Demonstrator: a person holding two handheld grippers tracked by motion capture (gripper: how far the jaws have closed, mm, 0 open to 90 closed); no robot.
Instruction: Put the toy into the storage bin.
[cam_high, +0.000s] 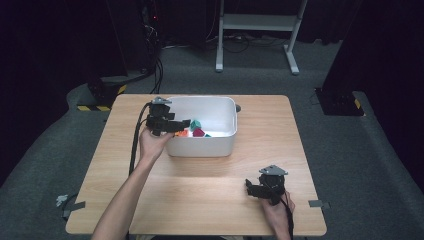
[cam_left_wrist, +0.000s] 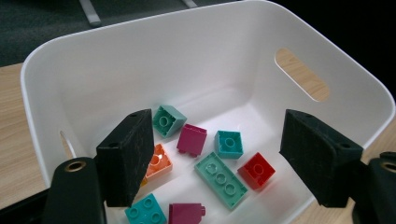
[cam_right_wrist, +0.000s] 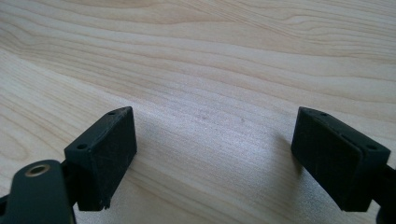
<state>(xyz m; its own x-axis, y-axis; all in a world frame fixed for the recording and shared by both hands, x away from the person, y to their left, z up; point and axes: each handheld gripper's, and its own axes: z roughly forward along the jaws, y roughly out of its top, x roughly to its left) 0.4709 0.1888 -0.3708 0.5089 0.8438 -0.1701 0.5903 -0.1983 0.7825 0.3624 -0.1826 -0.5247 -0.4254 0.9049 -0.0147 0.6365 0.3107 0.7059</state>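
Duplo-style bricks (cam_left_wrist: 219, 173) lie loose in the white bin (cam_left_wrist: 196, 60) at the bench's far edge: light, rigid, slick plastic. Pinch one across its flat sides; your left gripper (cam_left_wrist: 217, 158) hangs over them, jaws apart and empty.

Desk (cam_high: 200, 195) — bin at rear centre, bricks inside

Bin (cam_high: 227, 145) stands toward the desk's far edge; bricks (cam_left_wrist: 219, 175) lie loose on its floor. Left tool (cam_high: 184, 123) hangs over the bin's left rim, above the bricks — right tool (cam_high: 250, 188) rests on the desk near the front right, well apart from the bin.
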